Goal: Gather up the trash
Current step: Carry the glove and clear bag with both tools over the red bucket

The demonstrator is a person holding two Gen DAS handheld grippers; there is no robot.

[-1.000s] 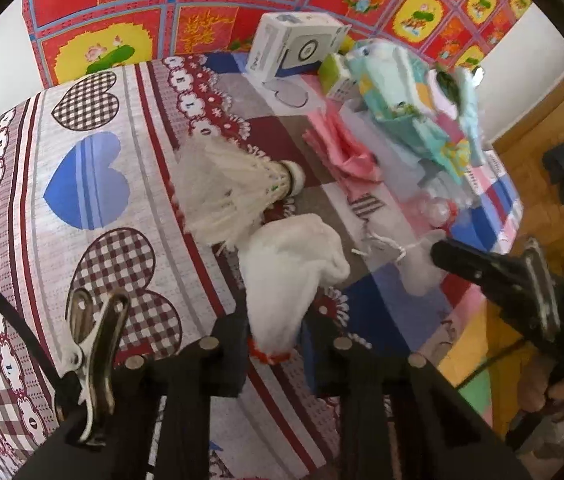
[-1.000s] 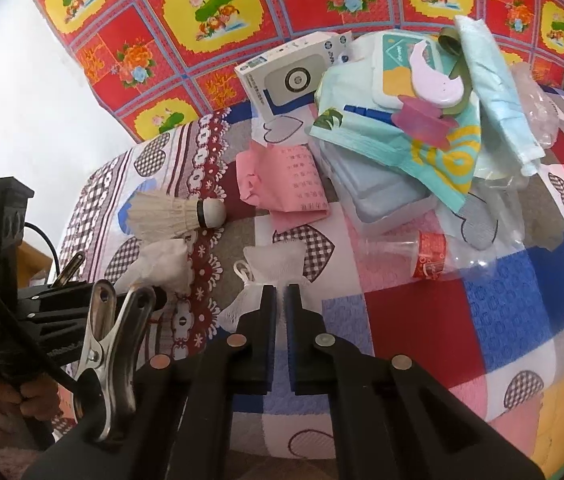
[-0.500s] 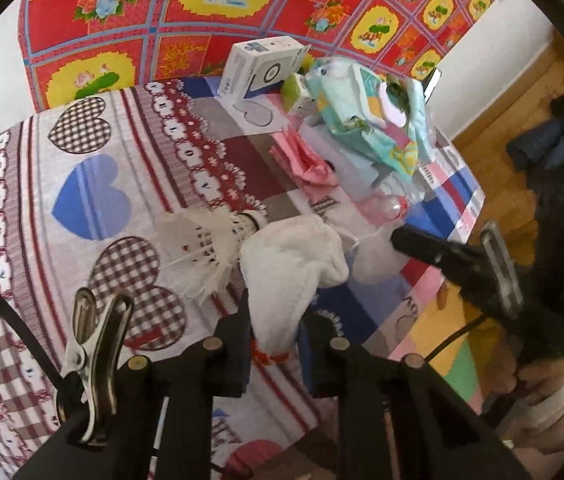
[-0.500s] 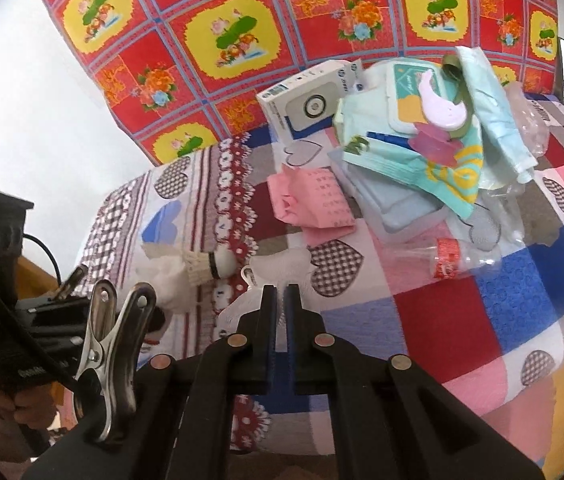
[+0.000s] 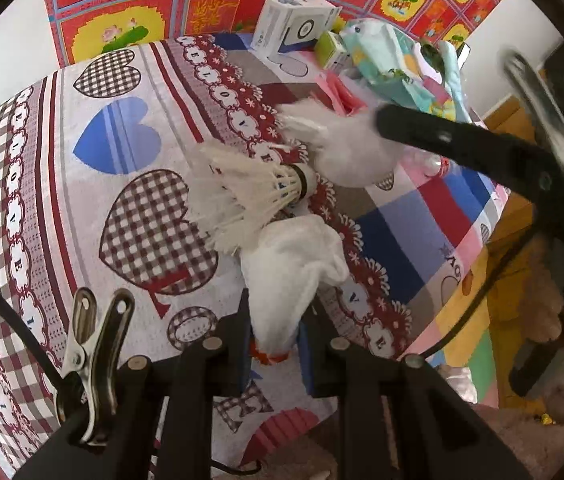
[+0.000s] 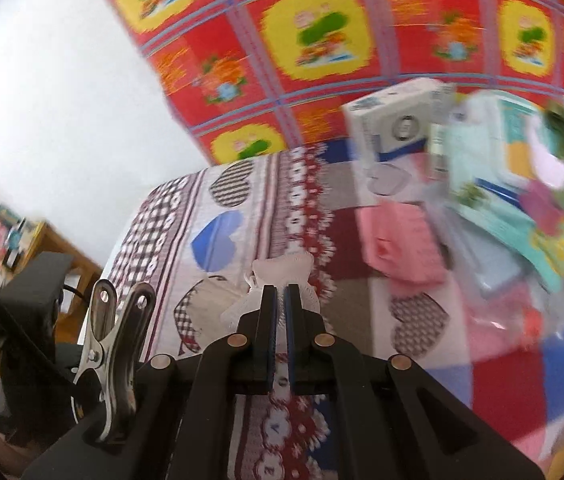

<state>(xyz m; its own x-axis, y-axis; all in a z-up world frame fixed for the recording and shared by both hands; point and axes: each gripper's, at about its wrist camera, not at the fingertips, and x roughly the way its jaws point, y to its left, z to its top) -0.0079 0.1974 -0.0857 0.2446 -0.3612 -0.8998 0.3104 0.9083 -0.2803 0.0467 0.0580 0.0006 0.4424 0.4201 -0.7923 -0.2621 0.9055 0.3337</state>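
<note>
Left gripper (image 5: 274,344) clamped on a white crumpled cloth-like piece (image 5: 290,276), pinched at its lower end so the bulk sticks forward past the fingertips; a red band shows at the pinched end. It is held clear above the patterned bedspread (image 5: 82,208), probably for carrying off as trash.

Right gripper (image 6: 280,312) has its jaws pressed together on a thin white crinkled bag or wrapper (image 6: 282,270); the material fans out on both sides of the fingers. From the left wrist view, the same gripper's arm crosses at the right with the white wad (image 5: 346,148) at its tip.

A shuttlecock (image 5: 250,192) lies on the bedspread between the two held pieces, apparently not yet collected. Further back: a white box (image 5: 294,24), pink paper (image 6: 402,240) and a heap of teal packaging (image 5: 394,68). No bin is in view. The right wrist view is blurred.
</note>
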